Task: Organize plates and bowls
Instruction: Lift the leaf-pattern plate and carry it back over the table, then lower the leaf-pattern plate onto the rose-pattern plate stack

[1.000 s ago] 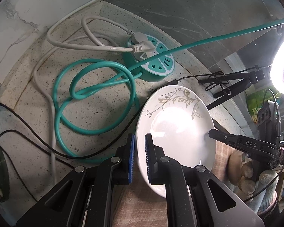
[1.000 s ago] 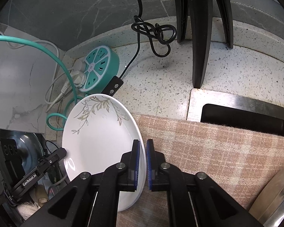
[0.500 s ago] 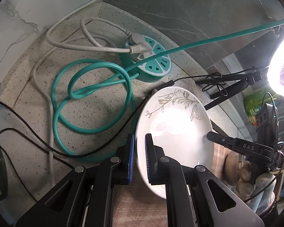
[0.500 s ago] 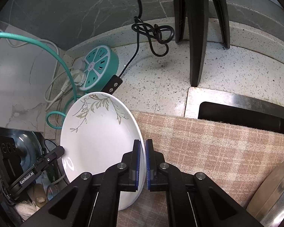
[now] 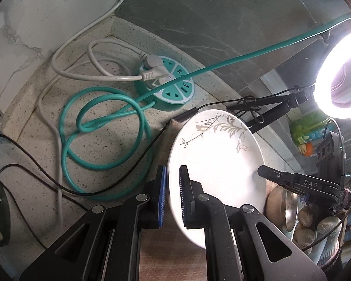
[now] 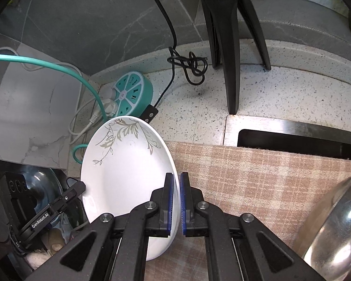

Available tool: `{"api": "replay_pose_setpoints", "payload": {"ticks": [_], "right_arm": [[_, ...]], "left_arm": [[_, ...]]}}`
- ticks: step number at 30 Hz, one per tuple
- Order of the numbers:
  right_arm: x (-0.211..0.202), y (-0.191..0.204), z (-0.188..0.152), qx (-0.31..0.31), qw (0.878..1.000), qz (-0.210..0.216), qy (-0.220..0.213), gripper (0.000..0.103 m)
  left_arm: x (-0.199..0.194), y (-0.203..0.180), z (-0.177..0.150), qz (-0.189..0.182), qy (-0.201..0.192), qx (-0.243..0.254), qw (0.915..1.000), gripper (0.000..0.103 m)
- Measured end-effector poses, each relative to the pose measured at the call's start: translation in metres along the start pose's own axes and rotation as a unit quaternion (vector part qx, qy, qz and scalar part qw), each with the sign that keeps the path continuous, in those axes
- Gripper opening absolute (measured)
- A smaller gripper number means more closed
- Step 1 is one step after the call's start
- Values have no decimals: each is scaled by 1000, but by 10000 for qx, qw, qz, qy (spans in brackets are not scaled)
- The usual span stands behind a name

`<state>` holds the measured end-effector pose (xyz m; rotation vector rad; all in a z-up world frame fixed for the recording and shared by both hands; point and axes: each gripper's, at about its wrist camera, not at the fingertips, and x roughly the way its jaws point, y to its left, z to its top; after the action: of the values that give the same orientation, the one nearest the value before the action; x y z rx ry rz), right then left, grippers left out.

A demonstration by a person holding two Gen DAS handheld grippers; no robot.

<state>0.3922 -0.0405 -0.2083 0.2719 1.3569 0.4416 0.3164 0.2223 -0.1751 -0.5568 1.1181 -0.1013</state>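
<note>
Above the plaid mat (image 6: pixel 257 175), the white plate (image 6: pixel 128 175) hangs tilted, its opposite rims pinched by the nearly closed left gripper (image 5: pixel 173 196) and right gripper (image 6: pixel 177 201), so I judge uneven pulling could slip it onto the counter (image 6: pixel 280 89)

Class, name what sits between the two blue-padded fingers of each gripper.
The white plate's rim, pinched by the right gripper and the left gripper, in both wrist views.

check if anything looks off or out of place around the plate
The teal power strip and its looped teal cord sit right beside the white plate on the counter, near the sink. Nothing looks spilled or broken.
</note>
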Motion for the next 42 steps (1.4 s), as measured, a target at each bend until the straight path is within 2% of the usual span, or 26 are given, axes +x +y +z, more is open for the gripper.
{"api": "replay_pose_setpoints", "payload": {"ticks": [8,17,32,42], "right_arm": [[-28,2,-11,-83,9998,68,-160,5],[-64,-14,-34,-152,9993,232,-262,5],[-114,-54,-81,-225,9989,255,-337,5],[-147,-80,-130,-162,9986,285,-411,5]], "left_arm": [[-22,-21,-7,-36,-204,67,9998,9],[-42,-54,-30,-5,-446,103,9990,9],[-61,-96,-95,-112,-552,57,9984,9],[-76,-124,-141,-176,-584,193,9980,9]]}}
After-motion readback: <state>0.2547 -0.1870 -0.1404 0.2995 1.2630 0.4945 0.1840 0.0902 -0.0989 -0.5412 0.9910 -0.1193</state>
